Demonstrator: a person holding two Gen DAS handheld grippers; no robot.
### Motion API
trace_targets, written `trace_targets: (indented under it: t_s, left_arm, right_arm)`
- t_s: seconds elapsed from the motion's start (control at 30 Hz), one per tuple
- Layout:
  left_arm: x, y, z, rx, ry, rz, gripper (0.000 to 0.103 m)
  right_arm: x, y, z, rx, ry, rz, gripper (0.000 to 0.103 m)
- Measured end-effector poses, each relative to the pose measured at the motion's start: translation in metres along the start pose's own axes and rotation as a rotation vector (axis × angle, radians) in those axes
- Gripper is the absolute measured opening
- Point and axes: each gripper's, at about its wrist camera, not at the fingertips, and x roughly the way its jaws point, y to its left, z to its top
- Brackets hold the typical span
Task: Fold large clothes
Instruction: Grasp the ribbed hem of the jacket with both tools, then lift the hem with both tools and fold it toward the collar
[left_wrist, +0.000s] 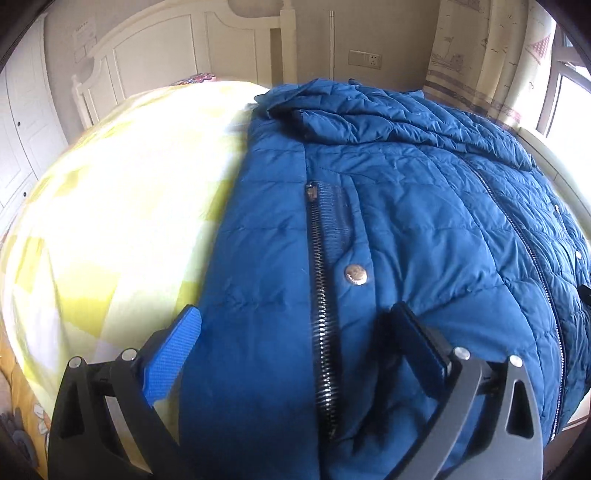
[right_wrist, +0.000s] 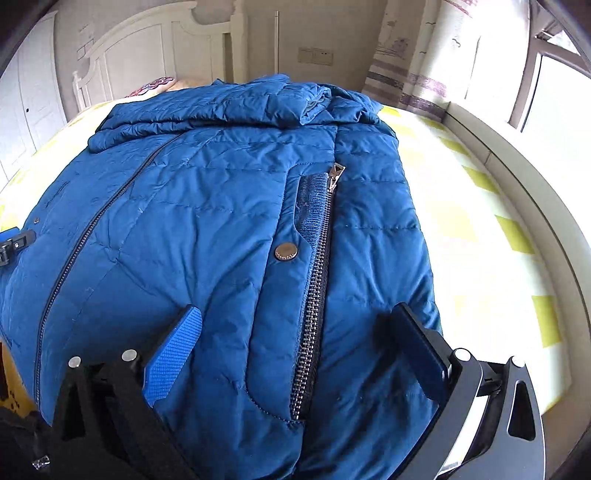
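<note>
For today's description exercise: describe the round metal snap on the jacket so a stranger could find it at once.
Start at the blue quilted jacket spread on the yellow-checked bed. Find the pocket zipper between the right gripper fingers. The snap sits just beside it: round, flat, unlike the toothed zipper.

The blue jacket (left_wrist: 406, 206) is quilted, slightly shiny cloth with a metal pocket zipper (left_wrist: 322, 295) and a polished snap button (left_wrist: 356, 275). The bed sheet (left_wrist: 110, 206) is soft matt cotton. The left gripper (left_wrist: 295, 332) pads (left_wrist: 170, 362) are textured blue rubber.
</note>
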Motion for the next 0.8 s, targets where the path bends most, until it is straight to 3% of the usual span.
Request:
trace_targets:
  t_s: [0.03, 0.1, 0.17, 0.23, 0.3, 0.4, 0.5, 0.57, 0.63, 0.73, 0.8]
  left_arm:
    - [-0.007, -0.006, -0.001, 0.012, -0.016, 0.01, 0.1]
    - [-0.025, -0.02, -0.008, 0.046, -0.056, -0.067, 0.1]
    - [-0.034, -0.041, -0.017, 0.104, -0.067, -0.139, 0.1]
    - [-0.03, -0.067, -0.032, 0.204, -0.055, -0.103, 0.101]
    - [-0.028, -0.075, -0.04, 0.226, -0.1, -0.048, 0.101]
    - [-0.026, -0.057, -0.036, 0.161, -0.038, -0.126, 0.101]
    - [-0.04, -0.025, -0.038, 0.103, -0.07, -0.056, 0.1]
    - [-0.051, 0.002, -0.043, 0.046, -0.104, -0.056, 0.1]
    - [-0.052, 0.03, -0.048, -0.039, -0.083, -0.085, 0.1]
    - [-0.043, 0.06, -0.056, -0.168, -0.02, -0.164, 0.1]
    - [-0.046, 0.066, -0.061, -0.192, -0.037, -0.212, 0.1]
  right_arm:
    - [-0.009, 0.005, -0.001, -0.016, -0.029, 0.005, 0.098]
    - [-0.026, 0.014, -0.004, -0.033, -0.084, 0.067, 0.098]
    - [-0.03, 0.025, -0.01, -0.051, -0.084, 0.133, 0.098]
    - [-0.018, 0.041, -0.02, -0.126, -0.039, 0.126, 0.098]
    - [-0.013, 0.039, -0.027, -0.104, -0.057, 0.132, 0.098]
    - [-0.023, 0.023, -0.03, -0.07, -0.042, 0.124, 0.098]
    - [-0.048, -0.004, -0.041, -0.019, -0.089, 0.061, 0.098]
    - [-0.061, -0.034, -0.056, 0.089, -0.125, 0.102, 0.098]
    - [-0.064, -0.062, -0.073, 0.21, -0.13, 0.152, 0.098]
    - [-0.062, -0.087, -0.099, 0.339, -0.128, 0.224, 0.097]
    - [-0.061, -0.096, -0.117, 0.4, -0.147, 0.303, 0.093]
